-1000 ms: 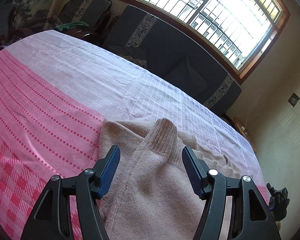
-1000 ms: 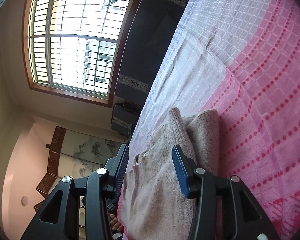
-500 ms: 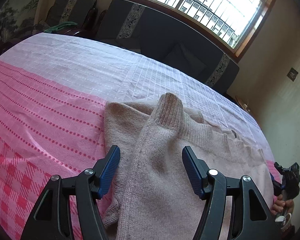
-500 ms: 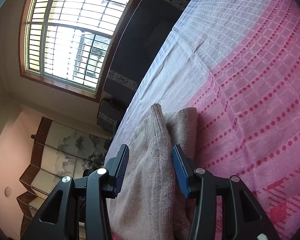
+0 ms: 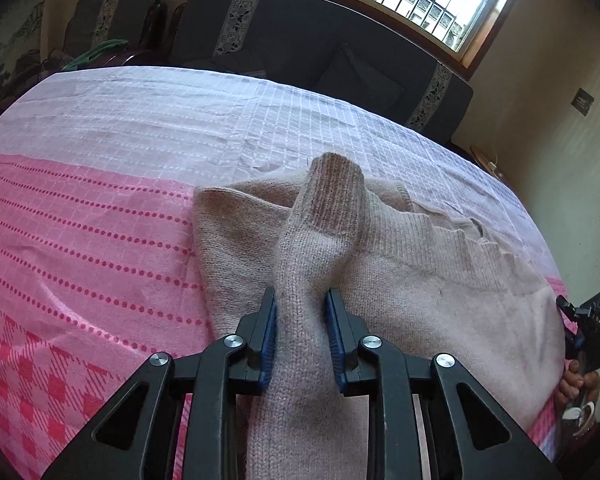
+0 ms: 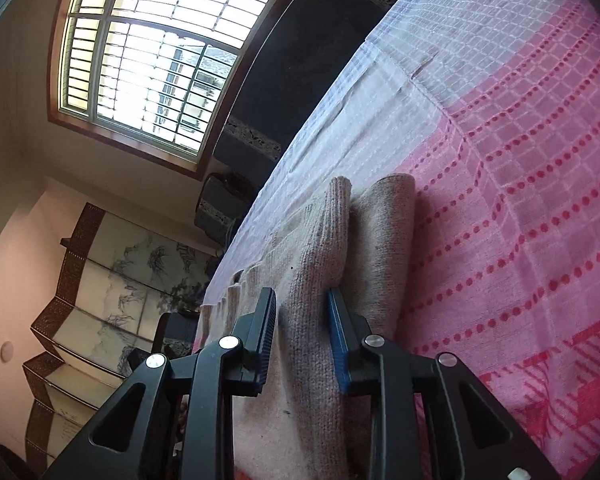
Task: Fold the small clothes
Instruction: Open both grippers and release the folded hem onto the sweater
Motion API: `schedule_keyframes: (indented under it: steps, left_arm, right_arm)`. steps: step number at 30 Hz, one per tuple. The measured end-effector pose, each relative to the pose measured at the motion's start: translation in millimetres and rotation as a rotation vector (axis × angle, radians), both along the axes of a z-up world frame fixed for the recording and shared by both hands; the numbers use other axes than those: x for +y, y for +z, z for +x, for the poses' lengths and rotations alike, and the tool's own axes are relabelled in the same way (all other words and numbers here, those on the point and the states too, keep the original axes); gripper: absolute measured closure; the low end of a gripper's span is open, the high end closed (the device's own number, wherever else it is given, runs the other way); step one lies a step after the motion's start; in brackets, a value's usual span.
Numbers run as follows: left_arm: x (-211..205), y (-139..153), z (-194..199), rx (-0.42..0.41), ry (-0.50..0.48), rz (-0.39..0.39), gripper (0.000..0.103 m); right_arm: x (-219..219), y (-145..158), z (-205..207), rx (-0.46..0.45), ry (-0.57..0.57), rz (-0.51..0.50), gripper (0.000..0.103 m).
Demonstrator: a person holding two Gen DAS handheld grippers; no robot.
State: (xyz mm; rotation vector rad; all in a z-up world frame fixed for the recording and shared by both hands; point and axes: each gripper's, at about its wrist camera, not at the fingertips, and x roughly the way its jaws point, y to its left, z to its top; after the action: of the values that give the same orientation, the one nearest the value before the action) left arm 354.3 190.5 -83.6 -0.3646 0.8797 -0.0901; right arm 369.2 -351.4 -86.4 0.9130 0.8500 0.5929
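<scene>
Sweater (image 5: 400,280) flat on pink sheet (image 5: 80,240); both grippers closing, left gripper (image 5: 300,316) pinching sleeve (image 5: 320,240), right gripper (image 6: 302,320) pinching knit ridge, likely prepping 1 fold.

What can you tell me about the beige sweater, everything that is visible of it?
The sweater is a beige knit, soft and slightly fuzzy, lying spread on the pink and white cloth. One sleeve is folded over the body, its ribbed cuff pointing away. The left gripper is closing with the sleeve between its blue pads. The right gripper is closing around a raised fold of the knit. A ragged, buttoned-looking edge runs along one side.
</scene>
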Motion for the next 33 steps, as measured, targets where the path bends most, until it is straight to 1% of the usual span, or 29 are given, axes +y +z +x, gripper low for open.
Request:
schedule_keyframes:
  steps: [2, 3, 5, 7, 10, 12, 14, 15, 16, 17, 18, 19, 20, 22, 26, 27, 28, 29, 30, 31, 32, 33]
  left_arm:
    - [7.4, -1.1, -3.6, 0.005, 0.038, -0.026, 0.091]
    - [12.8, -1.0, -8.2, -0.001, 0.064, -0.047, 0.092]
    - [22.8, -0.8, -19.3, -0.022, 0.114, -0.08, 0.093]
    - [28.9, -3.2, -30.5, -0.038, 0.155, -0.089, 0.093]
    - [29.8, -11.2, -32.6, -0.04, 0.158, -0.087, 0.092]
    - [30.0, -13.0, -30.4, -0.055, 0.148, -0.114, 0.09]
    - [27.0, -12.8, -30.3, -0.058, 0.135, -0.115, 0.08]
    - [25.7, -11.4, -32.4, -0.065, 0.125, -0.118, 0.077]
    - [25.1, -9.6, -35.1, -0.073, 0.115, -0.128, 0.066]
    - [26.0, -6.9, -38.9, -0.088, 0.109, -0.144, 0.049]
    - [26.9, -4.9, -43.9, -0.1, 0.115, -0.155, 0.04]
    - [27.7, -2.8, -50.1, -0.117, 0.124, -0.165, 0.035]
    - [28.9, -0.2, -57.9, -0.132, 0.128, -0.169, 0.035]
    - [29.7, 3.2, -67.7, -0.139, 0.129, -0.151, 0.035]
    - [21.9, -1.7, -83.2, -0.098, 0.077, -0.11, 0.035]
    - [18.1, -5.1, -86.6, -0.08, 0.068, -0.087, 0.035]
    - [14.9, -8.9, -89.9, -0.067, 0.056, -0.075, 0.035]
    - [12.0, -11.8, -92.7, -0.065, 0.036, -0.072, 0.036]
    - [8.6, -10.9, -95.5, -0.077, 0.027, -0.05, 0.04]
    - [5.3, -8.3, -96.5, -0.084, 0.02, -0.018, 0.063]
    - [2.0, -7.7, -94.9, -0.071, 0.014, 0.026, 0.087]
    - [1.4, -8.9, -94.3, -0.054, 0.009, 0.046, 0.088]
  right_arm:
    - [-0.6, -1.6, 0.2, 0.006, 0.0, 0.004, 0.078]
    - [-0.8, -2.1, 0.1, 0.007, 0.001, 0.005, 0.078]
    - [-1.9, -3.6, -1.4, 0.007, 0.003, 0.007, 0.076]
    - [-2.1, -4.1, -1.2, 0.003, 0.009, 0.013, 0.076]
    - [-1.5, -2.9, -1.4, -0.003, 0.024, 0.017, 0.076]
    - [-0.9, -3.0, -0.8, 0.004, 0.029, 0.023, 0.076]
    - [-2.4, -3.8, -2.3, 0.014, 0.033, 0.023, 0.076]
    - [-3.4, -3.4, -5.4, 0.016, 0.038, 0.017, 0.076]
    - [-4.9, -2.8, -9.8, 0.016, 0.046, 0.01, 0.075]
    - [-5.9, -1.6, -15.5, 0.015, 0.059, 0.005, 0.074]
    - [-6.8, 0.1, -20.2, 0.014, 0.075, 0.001, 0.072]
    - [-8.2, 1.1, -26.6, 0.011, 0.087, -0.008, 0.071]
    - [-9.1, 2.6, -32.9, 0.006, 0.096, -0.019, 0.071]
    - [-10.5, 5.7, -45.8, 0.006, 0.114, -0.049, 0.07]
    - [-5.2, 8.2, -70.0, 0.008, 0.145, -0.12, 0.07]
    - [-2.5, 5.6, -74.9, 0.021, 0.15, -0.133, 0.072]
    - [-0.8, 4.0, -78.6, 0.033, 0.149, -0.137, 0.077]
    - [0.6, 5.3, -81.9, 0.029, 0.147, -0.145, 0.081]
    - [2.8, 7.5, -84.5, 0.018, 0.151, -0.162, 0.089]
    - [4.8, 8.5, -85.6, 0.018, 0.153, -0.182, 0.091]
    - [4.6, 7.5, -85.0, 0.032, 0.148, -0.183, 0.091]
    - [2.2, 4.7, -83.0, 0.055, 0.141, -0.158, 0.093]
